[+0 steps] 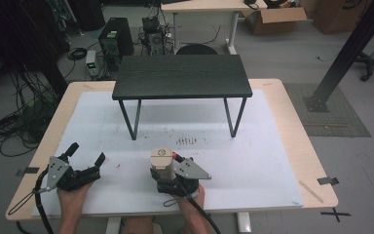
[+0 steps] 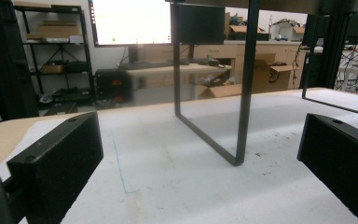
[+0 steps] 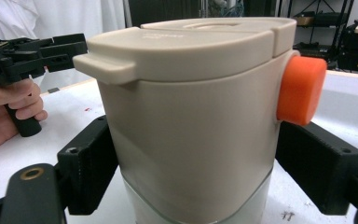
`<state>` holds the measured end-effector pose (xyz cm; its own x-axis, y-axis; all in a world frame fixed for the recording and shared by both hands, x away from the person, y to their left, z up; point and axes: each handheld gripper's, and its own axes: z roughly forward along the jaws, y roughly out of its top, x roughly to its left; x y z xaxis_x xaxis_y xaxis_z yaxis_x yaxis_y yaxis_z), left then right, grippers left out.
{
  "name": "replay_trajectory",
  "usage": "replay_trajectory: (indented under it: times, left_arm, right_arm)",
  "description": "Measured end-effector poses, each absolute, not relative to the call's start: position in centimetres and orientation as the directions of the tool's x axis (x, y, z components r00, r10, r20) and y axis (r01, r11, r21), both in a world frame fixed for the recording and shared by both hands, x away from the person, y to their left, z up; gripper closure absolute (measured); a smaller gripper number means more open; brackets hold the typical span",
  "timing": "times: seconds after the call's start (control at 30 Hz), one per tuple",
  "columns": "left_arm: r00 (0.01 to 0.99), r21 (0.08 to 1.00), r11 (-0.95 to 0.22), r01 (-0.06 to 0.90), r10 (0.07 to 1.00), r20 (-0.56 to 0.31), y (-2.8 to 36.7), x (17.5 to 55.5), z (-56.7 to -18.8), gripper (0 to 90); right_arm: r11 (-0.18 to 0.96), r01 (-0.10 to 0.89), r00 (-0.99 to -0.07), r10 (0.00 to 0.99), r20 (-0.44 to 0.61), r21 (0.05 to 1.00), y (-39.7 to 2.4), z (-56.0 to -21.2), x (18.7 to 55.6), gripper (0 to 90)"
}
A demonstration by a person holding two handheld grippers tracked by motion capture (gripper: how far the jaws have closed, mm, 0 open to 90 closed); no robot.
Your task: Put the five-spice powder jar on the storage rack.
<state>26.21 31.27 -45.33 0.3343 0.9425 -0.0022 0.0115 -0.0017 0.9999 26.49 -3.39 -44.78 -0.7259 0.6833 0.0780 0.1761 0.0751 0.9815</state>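
Beige canister [image 3: 191, 126] looked rigid, smooth, perhaps top-heavy; the right hand-held gripper [image 3: 193, 172] clasped its lower body, best place; the left hand-held gripper [image 2: 191, 163] sat open, empty

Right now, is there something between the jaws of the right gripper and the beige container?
Nothing visible. In the right gripper view the beige container stands between the two black jaws of the right gripper; the left jaw lies against its wall, and the right jaw sits just below the orange button with no object between.

canister [image 3: 191, 140] base cut off, claw contact unclear
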Motion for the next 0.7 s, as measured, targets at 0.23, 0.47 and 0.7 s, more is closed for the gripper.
replay_trajectory:
  times: [0.23,0.47,0.7]
  left_arm:
    - [0.334,1.0,-0.002,0.011,0.943,-0.002,31.26,26.21,-45.33,0.5]
    - [0.334,1.0,-0.002,0.012,0.942,-0.002,31.27,26.22,-45.33,0.5]
    - [0.334,1.0,-0.002,0.012,0.943,-0.002,31.27,26.22,-45.33,0.5]
  right_arm:
    - [0.085,0.139,-0.735,0.677,0.045,0.987,-3.36,-44.8,26.3,23.1]
    - [0.087,0.127,-0.732,0.681,0.034,0.988,-3.34,-44.87,26.22,23.6]
    - [0.085,0.124,-0.733,0.679,0.033,0.989,-3.38,-44.87,26.22,23.8]
